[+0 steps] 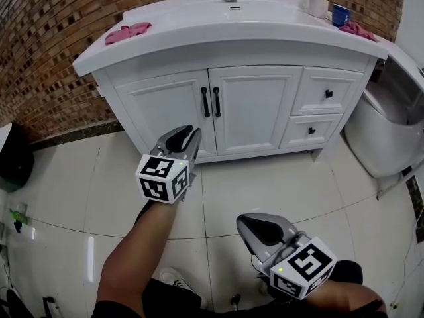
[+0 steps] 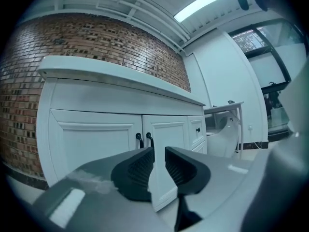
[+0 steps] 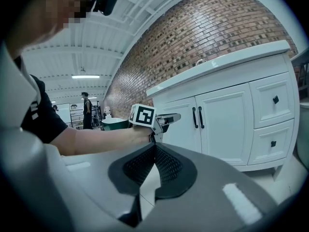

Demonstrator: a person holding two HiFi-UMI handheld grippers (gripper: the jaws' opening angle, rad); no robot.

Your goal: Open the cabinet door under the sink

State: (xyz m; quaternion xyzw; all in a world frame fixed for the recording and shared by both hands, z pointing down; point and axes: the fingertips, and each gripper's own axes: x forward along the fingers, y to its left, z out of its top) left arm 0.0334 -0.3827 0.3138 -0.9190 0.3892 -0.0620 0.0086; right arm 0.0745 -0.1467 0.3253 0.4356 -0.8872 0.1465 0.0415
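Two doors [image 1: 255, 105] under the sink [image 1: 232, 8] stand shut, side by side in the white cabinet [image 1: 132, 78]. Their two black handles [image 1: 211, 102] hang upright, close together on either side of the middle seam.

The left hand-held gripper [image 1: 187, 136] is held out in front of the cabinet, pointing at the seam. It is short of the doors and touches nothing. Its jaws are a narrow gap apart with nothing between them. In the left gripper view the two handles show just above that gap.

The right hand-held gripper [image 1: 255, 222] is lower and further back over the tiled floor [image 1: 66, 177], well apart from the cabinet. Its jaws meet at the tips and hold nothing. The right gripper view looks past them at the left one and at the shut doors beyond.

Two small drawers [image 1: 328, 91] sit one above the other to the right of the doors, both closed. On the worktop [image 1: 265, 28] a pink cloth [image 1: 128, 32] lies at the left end, and a blue cup [image 1: 340, 13] stands near the right end. A brick wall [image 1: 46, 38] runs behind the cabinet.
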